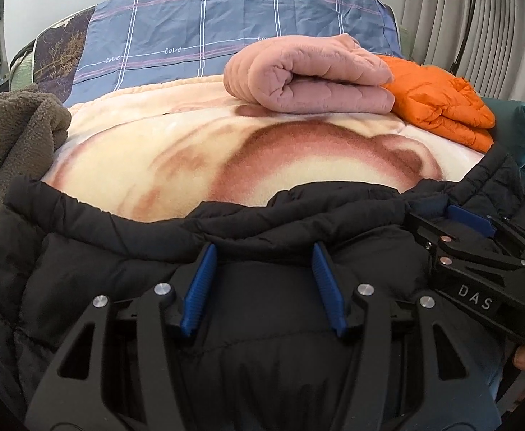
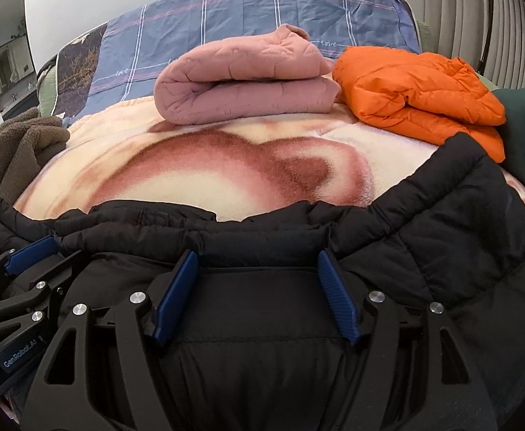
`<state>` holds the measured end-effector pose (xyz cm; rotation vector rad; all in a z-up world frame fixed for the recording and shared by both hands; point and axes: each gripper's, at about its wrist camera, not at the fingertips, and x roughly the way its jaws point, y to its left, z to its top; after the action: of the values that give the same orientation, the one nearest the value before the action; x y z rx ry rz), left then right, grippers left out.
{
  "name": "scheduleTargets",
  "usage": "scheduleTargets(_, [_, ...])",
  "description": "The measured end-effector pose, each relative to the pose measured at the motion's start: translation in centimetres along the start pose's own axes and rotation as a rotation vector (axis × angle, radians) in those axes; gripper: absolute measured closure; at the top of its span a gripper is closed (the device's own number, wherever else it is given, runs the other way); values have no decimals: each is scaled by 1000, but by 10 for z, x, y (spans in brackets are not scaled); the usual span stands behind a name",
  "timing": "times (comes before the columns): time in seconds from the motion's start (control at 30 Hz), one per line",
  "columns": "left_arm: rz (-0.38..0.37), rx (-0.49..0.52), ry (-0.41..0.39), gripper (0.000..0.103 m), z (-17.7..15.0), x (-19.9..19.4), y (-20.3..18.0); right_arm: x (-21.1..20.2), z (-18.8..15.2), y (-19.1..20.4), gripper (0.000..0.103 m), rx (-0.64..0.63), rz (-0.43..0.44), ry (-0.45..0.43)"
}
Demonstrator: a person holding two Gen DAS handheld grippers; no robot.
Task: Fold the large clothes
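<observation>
A large black puffer jacket (image 1: 125, 251) lies spread across the near part of the bed; it also fills the foreground of the right wrist view (image 2: 442, 237). My left gripper (image 1: 264, 251) is open, its blue pads resting on the jacket just behind its far hem. My right gripper (image 2: 257, 260) is open too, also pressed on the jacket near the hem. The right gripper shows at the right of the left wrist view (image 1: 478, 248), and the left gripper at the left edge of the right wrist view (image 2: 28, 251). Neither pinches fabric.
A cream and brown fleece blanket (image 1: 190, 151) covers the bed. Beyond it lie a folded pink quilted garment (image 1: 309, 75), a folded orange puffer jacket (image 1: 442, 104), a teal garment (image 1: 524, 136), a grey-brown fleece (image 1: 14, 133) at left and a blue plaid sheet (image 1: 208, 25).
</observation>
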<state>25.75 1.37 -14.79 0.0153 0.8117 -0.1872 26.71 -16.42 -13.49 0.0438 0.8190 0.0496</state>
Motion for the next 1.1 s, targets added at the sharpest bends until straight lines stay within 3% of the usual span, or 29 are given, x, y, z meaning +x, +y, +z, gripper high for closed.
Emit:
scheduleTargets(0.4, [13,-3,-11,47,0,-8,-2,-7,2,-1,33,14,15,8])
scheduleTargets(0.5, [6,-20,-40,50,-1,-45,-4,-48,-1,-6,33,57,-2,-12])
scheduleTargets(0.57, [-49,11,-98,50,-5,-77,-9,-82,-8,-6,33,53,32,-62])
scheduleTargets(0.67, [-33,81,-135,46,-14,-106,-24,-101,-20,-1,33,22,30,-86])
scheduleTargets(0.8, [35,92,-17,42,-25,-74,-35,-71,-34,-3,31,41,45,-17])
scheduleTargets(0.93, [68,111,-31,40,-43,-55,-36,-58,-49,1,27,-16,16,-57])
scheduleTargets(1.1, [42,86,-31,40,-47,-49,-31,-51,-50,1,25,-17,28,-40])
